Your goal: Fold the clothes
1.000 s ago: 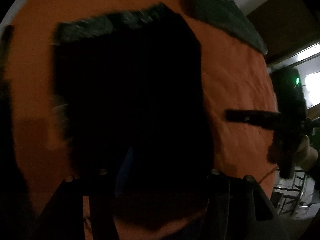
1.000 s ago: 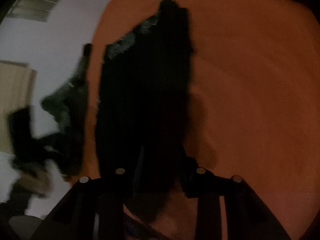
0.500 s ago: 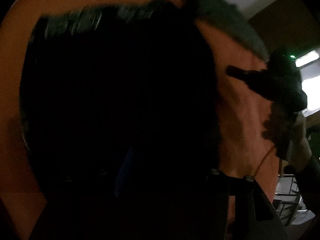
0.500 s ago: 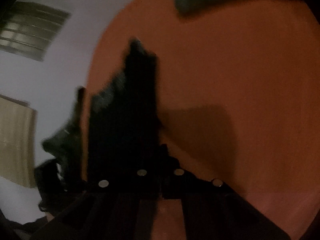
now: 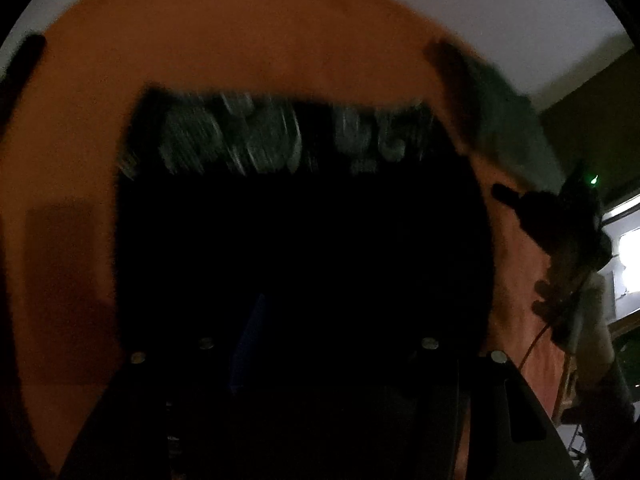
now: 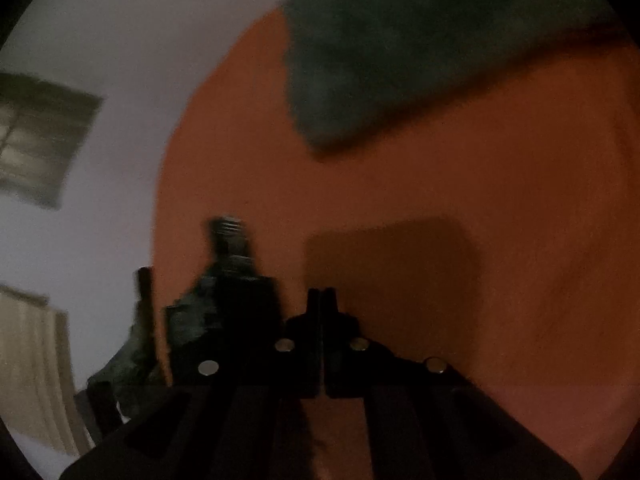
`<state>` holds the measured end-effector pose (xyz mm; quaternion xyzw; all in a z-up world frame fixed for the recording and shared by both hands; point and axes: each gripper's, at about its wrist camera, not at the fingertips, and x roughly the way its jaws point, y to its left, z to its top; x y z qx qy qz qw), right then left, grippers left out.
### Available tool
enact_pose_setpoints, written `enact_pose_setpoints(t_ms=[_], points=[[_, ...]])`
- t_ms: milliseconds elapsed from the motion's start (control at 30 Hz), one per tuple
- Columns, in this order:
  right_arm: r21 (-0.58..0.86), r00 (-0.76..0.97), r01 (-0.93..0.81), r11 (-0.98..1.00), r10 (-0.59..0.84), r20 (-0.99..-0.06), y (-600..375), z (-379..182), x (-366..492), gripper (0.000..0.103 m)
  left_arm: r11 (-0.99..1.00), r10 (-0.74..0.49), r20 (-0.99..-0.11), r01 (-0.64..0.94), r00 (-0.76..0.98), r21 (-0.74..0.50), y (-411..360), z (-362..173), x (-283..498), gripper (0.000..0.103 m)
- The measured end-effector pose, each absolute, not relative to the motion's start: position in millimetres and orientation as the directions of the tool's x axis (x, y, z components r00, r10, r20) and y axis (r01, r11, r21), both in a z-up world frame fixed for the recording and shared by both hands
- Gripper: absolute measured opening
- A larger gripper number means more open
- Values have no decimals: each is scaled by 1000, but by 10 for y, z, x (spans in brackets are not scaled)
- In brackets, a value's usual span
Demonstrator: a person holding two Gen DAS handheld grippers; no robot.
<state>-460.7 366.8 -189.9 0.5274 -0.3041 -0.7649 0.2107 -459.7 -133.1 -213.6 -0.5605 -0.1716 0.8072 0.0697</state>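
A black garment with a grey patterned band (image 5: pixel 304 216) lies on the orange surface (image 5: pixel 240 32) and fills the middle of the left wrist view. My left gripper (image 5: pixel 316 312) sits over its near edge; the dark cloth hides its fingertips, so its state is unclear. My right gripper (image 6: pixel 321 300) is shut with its fingers together and nothing visible between them. It hovers above the orange surface (image 6: pixel 480 184), and it shows at the right of the left wrist view (image 5: pixel 560 216). The black garment (image 6: pixel 236 296) lies to its left.
A dark green garment (image 6: pixel 400 48) lies at the far side of the orange surface, also in the left wrist view (image 5: pixel 504 116). A white wall and a window (image 6: pixel 36 136) are to the left. A bright opening (image 5: pixel 628 264) is at the right.
My right gripper closed, let the black garment go and lifted away to the right. The garment settled flat under my left gripper, which pulled back a little.
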Motion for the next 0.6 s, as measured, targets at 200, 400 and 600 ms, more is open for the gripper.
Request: enact_pose_setpoints(t_ms=[200, 400, 600], points=[[598, -262, 210, -773, -634, -728, 2898, -1814, -4983, 65, -914, 212, -881, 233, -423, -331, -2136, -2023, -4692, 56], [533, -353, 212, -819, -573, -740, 2853, -2017, -5108, 1, -837, 252, -878, 364, -406, -408, -2584, -2522, -4945, 56], [387, -483, 195, -901, -432, -762, 2984, -1899, -4829, 1, -879, 195, -897, 334, -398, -340, -2460, -2510, -5194, 56]])
